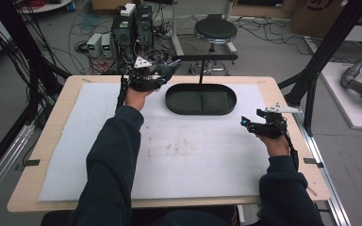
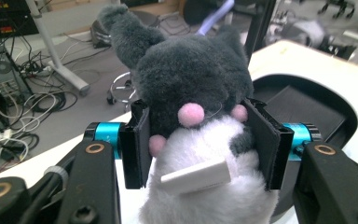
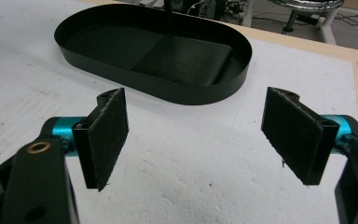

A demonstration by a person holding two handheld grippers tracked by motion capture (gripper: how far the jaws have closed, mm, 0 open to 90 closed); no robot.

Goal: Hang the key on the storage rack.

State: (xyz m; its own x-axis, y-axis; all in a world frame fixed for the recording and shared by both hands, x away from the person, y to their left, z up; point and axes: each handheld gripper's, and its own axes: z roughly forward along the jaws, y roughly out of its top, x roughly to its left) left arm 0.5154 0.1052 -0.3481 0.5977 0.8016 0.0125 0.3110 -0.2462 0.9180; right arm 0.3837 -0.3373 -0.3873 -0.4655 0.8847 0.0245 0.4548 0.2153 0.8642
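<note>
A grey and white plush toy (image 2: 193,88) with pink spots and a white tag is clamped between the pads of my left gripper (image 2: 200,144). In the high view that left gripper (image 1: 162,73) holds the plush toy (image 1: 162,69) in the air at the far left of the table, just left of the black oval tray (image 1: 169,99). My right gripper (image 3: 196,137) stands open above the white mat, nothing between its pads, and the black oval tray (image 3: 200,91) lies ahead of it. In the high view the right gripper (image 1: 246,124) is near the table's right edge.
A white foam mat (image 1: 184,155) covers the wooden table (image 1: 56,117). A black T-shaped stand (image 1: 202,59) rises behind the tray. Beyond the far edge are a black stool (image 1: 215,30), computers and cables on the floor. A black frame post (image 1: 311,84) stands at the right.
</note>
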